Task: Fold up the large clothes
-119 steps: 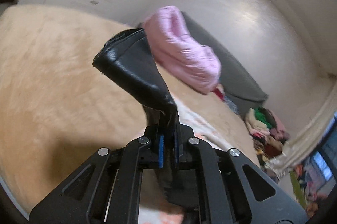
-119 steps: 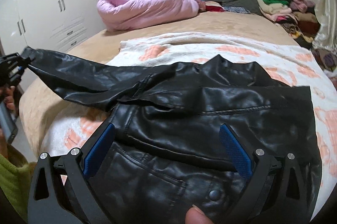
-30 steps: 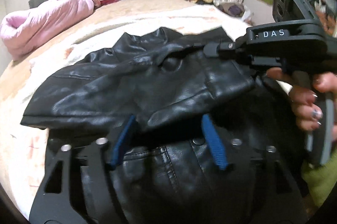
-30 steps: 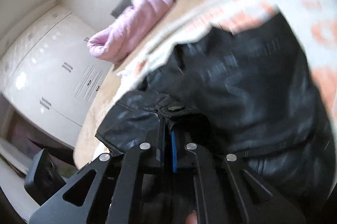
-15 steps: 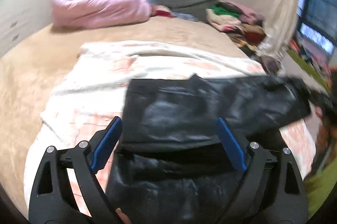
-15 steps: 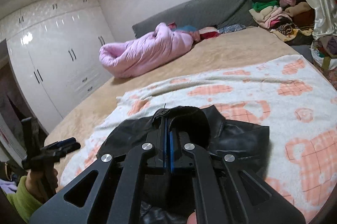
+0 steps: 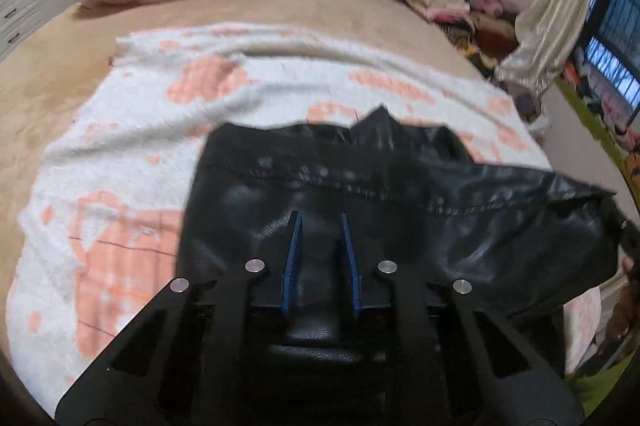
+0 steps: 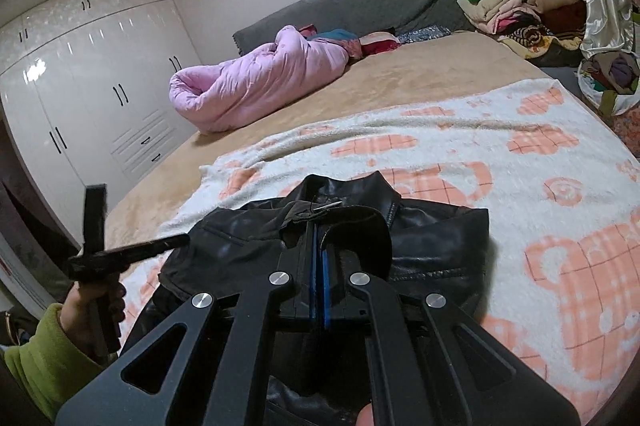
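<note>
While my right gripper (image 8: 320,258) pinches a sleeve cuff (image 8: 340,222) of the black leather jacket (image 7: 360,193) between nearly closed jaws, my left gripper (image 7: 320,226) hangs just above the garment's near half, its blue pads (image 7: 294,254) a narrow gap apart and holding nothing that I can make out. Ahead of both tools the jacket lies on the white and orange blanket (image 8: 520,165) spread over the bed (image 7: 320,5), collar pointing away from me. To fold this sleeve well, I judge I should carry the cuff straight across the body toward my left tool, keep the stiff leather taut and low, and release only once it lies flat. From the left camera the right tool is almost wholly out of frame at the right edge, and motion blur softens the blanket. Both tools' frames cover the jacket's hem, so I cannot tell how squarely it lies.
</note>
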`<act>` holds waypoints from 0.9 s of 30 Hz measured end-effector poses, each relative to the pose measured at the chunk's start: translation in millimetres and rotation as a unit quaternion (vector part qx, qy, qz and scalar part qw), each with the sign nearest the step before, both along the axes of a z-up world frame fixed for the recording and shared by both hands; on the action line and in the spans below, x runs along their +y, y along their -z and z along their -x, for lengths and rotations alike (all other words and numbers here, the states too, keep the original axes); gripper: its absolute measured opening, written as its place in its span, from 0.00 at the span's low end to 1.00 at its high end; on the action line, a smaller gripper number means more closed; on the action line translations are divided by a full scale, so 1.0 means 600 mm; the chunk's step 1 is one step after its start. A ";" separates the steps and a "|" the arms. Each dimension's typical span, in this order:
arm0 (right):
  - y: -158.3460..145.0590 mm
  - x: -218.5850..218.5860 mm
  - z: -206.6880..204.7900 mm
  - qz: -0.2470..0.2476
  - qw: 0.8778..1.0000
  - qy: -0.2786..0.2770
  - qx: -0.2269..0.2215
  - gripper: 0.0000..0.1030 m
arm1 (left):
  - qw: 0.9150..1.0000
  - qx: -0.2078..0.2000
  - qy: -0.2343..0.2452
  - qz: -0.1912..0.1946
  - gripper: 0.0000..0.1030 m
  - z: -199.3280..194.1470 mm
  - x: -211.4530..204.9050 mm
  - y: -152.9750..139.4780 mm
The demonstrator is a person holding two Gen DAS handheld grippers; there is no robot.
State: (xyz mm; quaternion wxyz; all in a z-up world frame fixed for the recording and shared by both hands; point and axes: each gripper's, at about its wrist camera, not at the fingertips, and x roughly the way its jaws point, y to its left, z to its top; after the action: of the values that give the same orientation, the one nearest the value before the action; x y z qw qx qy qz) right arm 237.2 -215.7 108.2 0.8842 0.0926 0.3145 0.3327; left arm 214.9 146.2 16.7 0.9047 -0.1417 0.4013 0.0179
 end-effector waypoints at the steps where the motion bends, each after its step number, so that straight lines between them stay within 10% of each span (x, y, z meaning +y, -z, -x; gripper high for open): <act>1: 0.001 -0.001 -0.001 0.002 1.000 0.001 0.001 0.01 | 1.000 0.007 0.006 0.004 0.12 -0.002 -0.007 0.011; 19: 0.034 -0.005 -0.016 0.034 0.998 0.023 0.037 0.03 | 0.998 0.053 0.034 0.000 0.12 -0.011 -0.048 0.091; 22: 0.035 -0.005 -0.017 0.044 0.998 0.030 0.039 0.18 | 0.998 0.054 0.034 -0.004 0.12 -0.012 -0.049 0.090; 24: 0.034 -0.010 -0.019 0.042 0.997 0.043 0.041 0.53 | 0.998 0.055 0.034 -0.006 0.12 -0.013 -0.050 0.090; 27: 0.027 -0.019 -0.018 0.047 0.996 0.065 0.029 0.54 | 0.998 0.056 0.034 -0.010 0.12 -0.015 -0.050 0.090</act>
State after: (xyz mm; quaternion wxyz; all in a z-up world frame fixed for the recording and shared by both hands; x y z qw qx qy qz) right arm 247.8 -227.0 92.2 0.8976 0.0807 0.3490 0.2569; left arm 223.6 116.0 -37.4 0.8820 -0.1180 0.4562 -0.0010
